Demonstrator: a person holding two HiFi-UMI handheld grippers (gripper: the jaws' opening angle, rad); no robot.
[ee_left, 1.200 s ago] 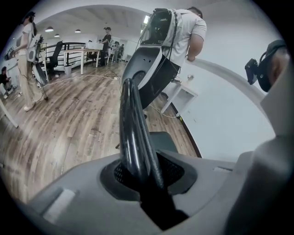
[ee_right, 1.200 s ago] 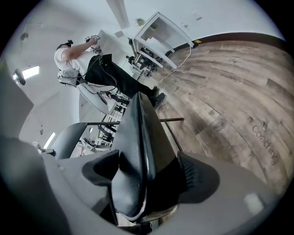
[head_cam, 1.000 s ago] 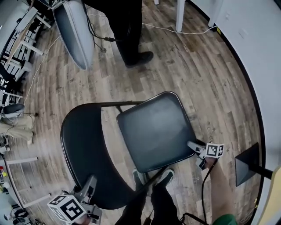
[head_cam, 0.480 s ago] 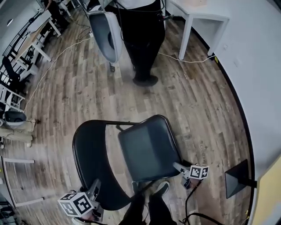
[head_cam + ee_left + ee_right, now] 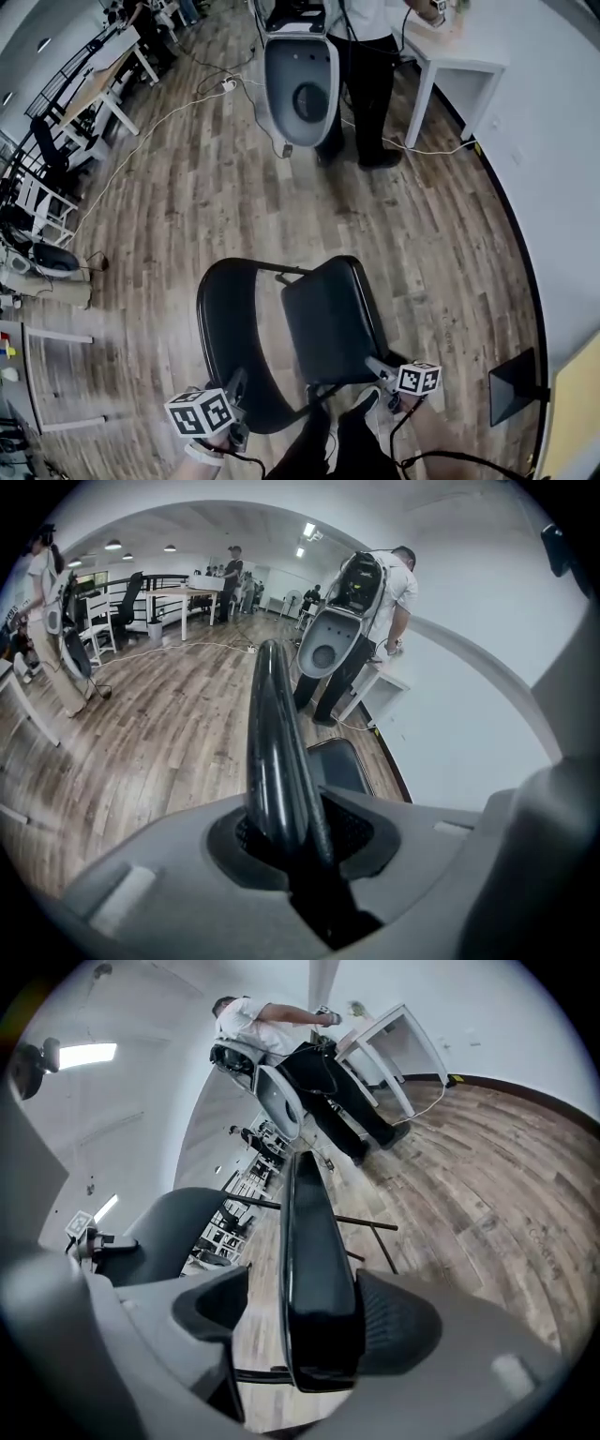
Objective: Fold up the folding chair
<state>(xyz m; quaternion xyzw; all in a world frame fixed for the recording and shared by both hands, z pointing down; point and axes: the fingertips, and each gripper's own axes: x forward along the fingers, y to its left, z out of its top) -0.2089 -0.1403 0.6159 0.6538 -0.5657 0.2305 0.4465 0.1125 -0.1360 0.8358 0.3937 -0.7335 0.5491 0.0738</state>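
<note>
**A:** Start at the left. What has the left gripper (image 5: 236,386) got?

**B:** It is clamped on the rim of the backrest (image 5: 223,323). In the left gripper view the thin black edge rises straight out from between its 2 pads, and both press on it.

**A:** And the chair as a whole?

**B:** The folding chair (image 5: 298,339) is black and glossy. It stands on the wood-plank floor (image 5: 187,216), low in the head view, just in front of the wearer's legs (image 5: 328,450). The backrest is a rounded panel. A thin dark frame tube (image 5: 281,270) runs from its top across to the seat (image 5: 330,319).

**A:** How does the seat look?

**B:** It is a padded slab with rounded corners and a soft sheen, lying just right of the backrest. The right gripper view sees it edge-on, as a narrow black band.

**A:** And the right gripper (image 5: 378,366)?

**B:** It is at the seat's near right corner. Its jaws have just been closing with the seat's edge between them. 1 pad lies against the edge, while the other stands apart from it with floor showing in the gap, so there is no clamp.
</note>
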